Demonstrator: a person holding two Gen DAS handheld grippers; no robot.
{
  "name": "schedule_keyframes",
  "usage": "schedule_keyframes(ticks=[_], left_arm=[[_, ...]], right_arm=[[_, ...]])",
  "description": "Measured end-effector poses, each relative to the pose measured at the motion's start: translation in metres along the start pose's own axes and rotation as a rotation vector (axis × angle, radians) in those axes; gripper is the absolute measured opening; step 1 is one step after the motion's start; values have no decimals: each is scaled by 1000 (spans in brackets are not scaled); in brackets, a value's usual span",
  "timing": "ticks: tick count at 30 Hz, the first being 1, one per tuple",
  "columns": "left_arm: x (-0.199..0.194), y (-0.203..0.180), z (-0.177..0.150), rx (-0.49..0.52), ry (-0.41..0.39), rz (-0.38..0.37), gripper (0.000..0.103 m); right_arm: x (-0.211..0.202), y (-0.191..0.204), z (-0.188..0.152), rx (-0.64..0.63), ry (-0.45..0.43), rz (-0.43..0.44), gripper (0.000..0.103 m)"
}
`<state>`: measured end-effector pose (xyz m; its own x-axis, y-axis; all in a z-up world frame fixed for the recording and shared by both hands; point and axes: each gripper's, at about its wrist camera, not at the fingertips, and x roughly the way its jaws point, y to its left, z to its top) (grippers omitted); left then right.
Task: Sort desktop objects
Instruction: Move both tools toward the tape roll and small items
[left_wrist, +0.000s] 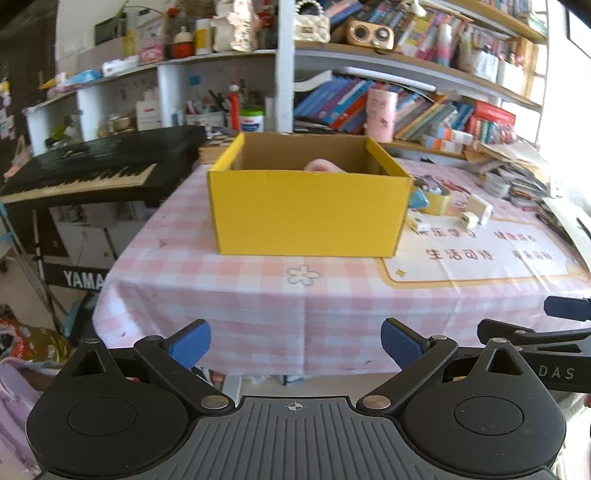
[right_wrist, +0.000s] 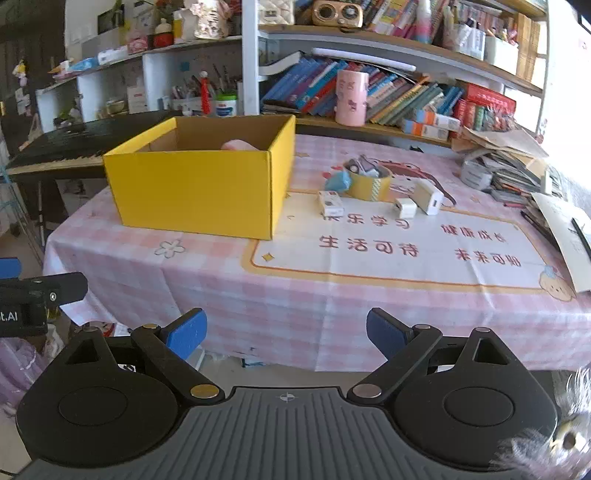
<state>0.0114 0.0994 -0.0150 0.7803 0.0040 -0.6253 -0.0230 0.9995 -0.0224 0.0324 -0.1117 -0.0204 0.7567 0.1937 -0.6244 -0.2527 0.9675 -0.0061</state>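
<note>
Now | left hand-held gripper (left_wrist: 295, 341) wide open, empty | right hand-held gripper (right_wrist: 286, 332) likewise | both angled down at table (right_wrist: 332, 314)

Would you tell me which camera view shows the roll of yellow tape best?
The right wrist view: the tape roll sits in the open beside the yellow box. In the left wrist view the box corner partly hides it.

Each hand-held gripper (left_wrist: 295, 343) (right_wrist: 286, 332): black linkage arms w/ brass-coloured pivots, blue pads, ribbed grey base w/ crosshair mark.
</note>
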Motion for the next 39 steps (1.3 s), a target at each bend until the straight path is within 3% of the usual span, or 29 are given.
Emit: schedule_keyframes(ticks=[23, 39], left_arm=[[23, -44, 14, 84, 30, -156, 100], [50, -88, 32, 160, 33, -210, 100]], right_arm=[[-2, -32, -2, 39, 41, -110, 93], [16, -70, 6, 80, 71, -144, 93]])
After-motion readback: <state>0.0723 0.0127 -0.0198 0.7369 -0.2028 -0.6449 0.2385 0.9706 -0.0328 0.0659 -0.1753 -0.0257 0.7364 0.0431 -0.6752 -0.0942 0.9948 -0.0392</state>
